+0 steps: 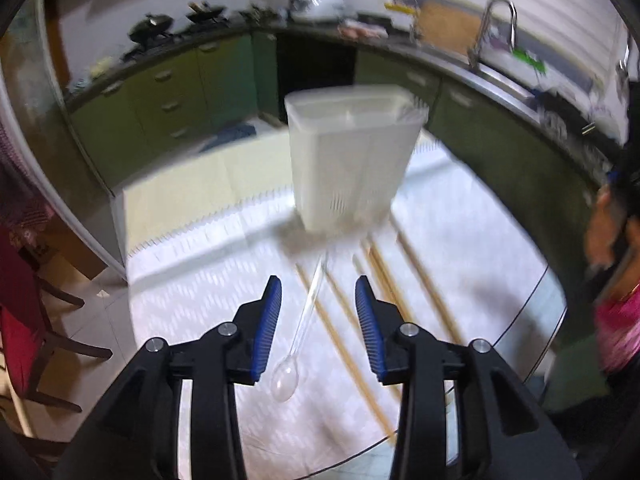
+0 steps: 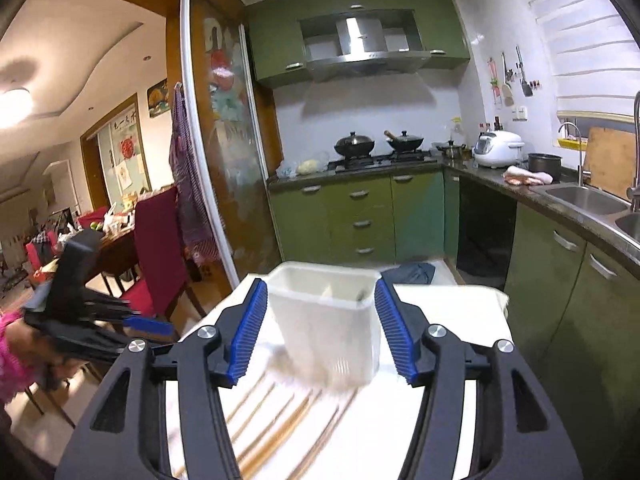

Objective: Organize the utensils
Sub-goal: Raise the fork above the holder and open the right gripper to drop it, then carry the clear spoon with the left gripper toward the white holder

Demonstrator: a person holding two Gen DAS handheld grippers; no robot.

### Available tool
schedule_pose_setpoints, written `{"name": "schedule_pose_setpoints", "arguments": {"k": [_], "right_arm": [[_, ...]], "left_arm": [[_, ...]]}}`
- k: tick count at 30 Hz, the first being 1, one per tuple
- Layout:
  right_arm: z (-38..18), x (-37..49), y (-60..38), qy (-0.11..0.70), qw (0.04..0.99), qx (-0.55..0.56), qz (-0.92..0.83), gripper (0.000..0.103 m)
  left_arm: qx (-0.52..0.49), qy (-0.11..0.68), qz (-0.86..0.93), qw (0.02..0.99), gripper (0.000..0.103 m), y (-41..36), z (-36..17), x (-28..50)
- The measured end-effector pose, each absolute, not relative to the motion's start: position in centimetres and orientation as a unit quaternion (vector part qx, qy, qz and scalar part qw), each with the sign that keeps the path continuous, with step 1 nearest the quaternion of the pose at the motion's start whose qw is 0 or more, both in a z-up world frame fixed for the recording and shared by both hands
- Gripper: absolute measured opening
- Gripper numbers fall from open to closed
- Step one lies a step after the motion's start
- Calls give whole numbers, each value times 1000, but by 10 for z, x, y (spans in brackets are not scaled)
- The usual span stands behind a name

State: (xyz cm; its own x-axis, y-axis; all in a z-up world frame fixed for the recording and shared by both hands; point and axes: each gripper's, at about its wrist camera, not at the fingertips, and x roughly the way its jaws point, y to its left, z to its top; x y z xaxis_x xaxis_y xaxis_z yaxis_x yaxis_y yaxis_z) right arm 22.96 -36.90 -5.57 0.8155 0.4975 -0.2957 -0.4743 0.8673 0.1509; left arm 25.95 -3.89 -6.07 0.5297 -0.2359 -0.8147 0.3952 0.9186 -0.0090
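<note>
A white translucent utensil holder (image 1: pixel 352 152) stands upright on the white patterned tablecloth (image 1: pixel 208 292); it also shows in the right wrist view (image 2: pixel 328 328). A clear plastic spoon (image 1: pixel 296 344) lies on the cloth, bowl toward me. Several wooden chopsticks (image 1: pixel 352 356) lie beside it, also in the right wrist view (image 2: pixel 276 428). My left gripper (image 1: pixel 319 296) is open and empty, above the spoon's handle. My right gripper (image 2: pixel 320 300) is open and empty, its jaws either side of the holder in view. The left gripper (image 2: pixel 120 320) shows at the left of the right wrist view.
Green kitchen cabinets (image 2: pixel 360 216) and a counter with a stove, pots and a rice cooker (image 2: pixel 498 148) lie behind the table. A sink (image 2: pixel 588 200) is at the right. A red chair (image 2: pixel 156 248) stands left of the table. The table edge (image 1: pixel 532 308) curves at right.
</note>
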Motion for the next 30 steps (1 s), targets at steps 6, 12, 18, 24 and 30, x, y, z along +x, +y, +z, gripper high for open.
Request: {"name": "schedule_pose_setpoints", "arguments": {"k": [6, 12, 18, 24, 30], "right_arm": [[-72, 198, -388, 180, 950, 39, 253, 57], [-78, 190, -389, 190, 944, 45, 265, 57], [-72, 192, -369, 192, 939, 41, 284, 57], [-67, 193, -364, 191, 937, 42, 291, 57], [-67, 189, -364, 189, 935, 46, 297, 57]], "left_arm": [[91, 491, -165, 851, 37, -23, -128, 262], [77, 500, -144, 850, 37, -8, -166, 249], [74, 506, -149, 846, 37, -12, -177, 248], [63, 512, -146, 844, 27, -9, -180, 243], [44, 507, -140, 849, 27, -1, -170, 239]]}}
